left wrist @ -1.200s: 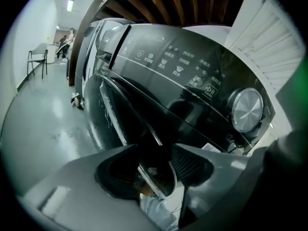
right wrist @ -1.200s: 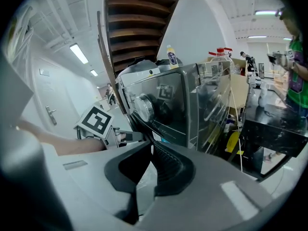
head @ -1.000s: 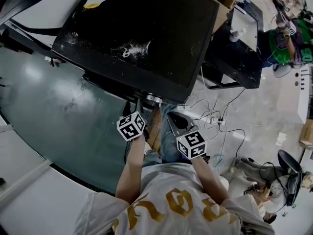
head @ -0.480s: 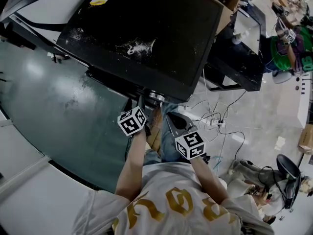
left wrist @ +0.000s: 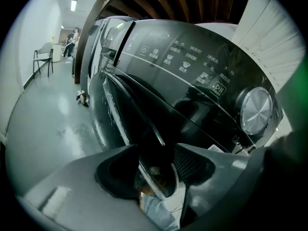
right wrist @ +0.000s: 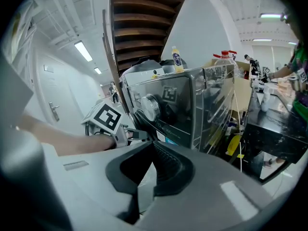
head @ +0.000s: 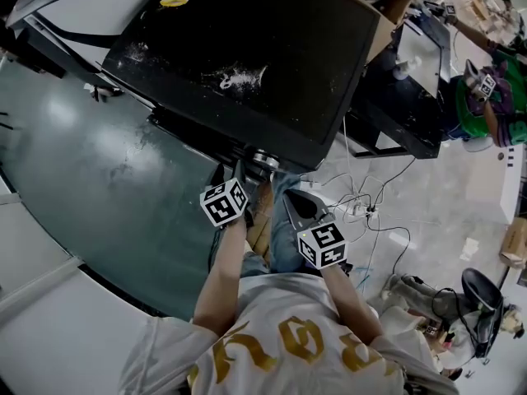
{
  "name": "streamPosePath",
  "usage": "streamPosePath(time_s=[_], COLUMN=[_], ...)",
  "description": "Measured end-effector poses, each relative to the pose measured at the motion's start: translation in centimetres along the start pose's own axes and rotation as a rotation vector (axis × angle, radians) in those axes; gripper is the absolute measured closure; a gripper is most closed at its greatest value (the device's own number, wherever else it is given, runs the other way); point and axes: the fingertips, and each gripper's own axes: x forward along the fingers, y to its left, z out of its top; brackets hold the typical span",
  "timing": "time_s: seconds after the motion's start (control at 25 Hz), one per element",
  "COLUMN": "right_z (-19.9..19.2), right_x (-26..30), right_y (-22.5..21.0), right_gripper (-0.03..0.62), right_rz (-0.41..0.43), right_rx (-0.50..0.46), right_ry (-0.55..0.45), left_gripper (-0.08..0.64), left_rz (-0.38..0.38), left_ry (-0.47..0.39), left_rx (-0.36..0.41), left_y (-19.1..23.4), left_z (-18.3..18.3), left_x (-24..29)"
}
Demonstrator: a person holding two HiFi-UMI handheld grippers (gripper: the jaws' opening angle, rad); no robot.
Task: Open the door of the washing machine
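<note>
The black washing machine (head: 247, 56) is seen from above, with its front facing me. In the left gripper view its dark round door (left wrist: 120, 114) has a chrome rim (left wrist: 144, 124) running down between the jaws. My left gripper (left wrist: 155, 170) is shut on that rim, below the control panel and the silver dial (left wrist: 256, 110). From above, the left gripper (head: 240, 173) touches the machine's front. The right gripper (head: 298, 206) hangs just right of it, a little back from the machine. Its jaws (right wrist: 153, 148) are shut and hold nothing. The left gripper's marker cube (right wrist: 107, 118) and the dial (right wrist: 150, 108) show ahead of them.
Loose cables and a power strip (head: 362, 208) lie on the floor to the right. A black table (head: 395, 97) stands beside the machine. Bottles (right wrist: 177, 57) stand on the machine's top. A person in green (head: 494, 97) works at the far right, and a swivel chair (head: 482, 290) stands nearer.
Both grippers stay almost where they were, the left one still at the machine's front. Only the head view has drifted slightly.
</note>
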Motion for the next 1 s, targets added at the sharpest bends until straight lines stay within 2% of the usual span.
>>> streamPosePath(time_s=[0.4,1.0], right_z=[0.1,-0.1], right_x=[-0.4,-0.3], right_y=[0.1,2.4], right_gripper=[0.581,0.581], right_rz=[0.008,0.042], right_rx=[-0.012,-0.064], right_ry=[-0.015,-0.023], left_gripper=[0.341,0.377], left_rz=[0.005,0.033], left_ry=[0.01,0.019], left_rx=[0.027,0.028], left_y=[1.2,4.6], left_z=[-0.9,-3.2], left_x=[-1.3,-5.0])
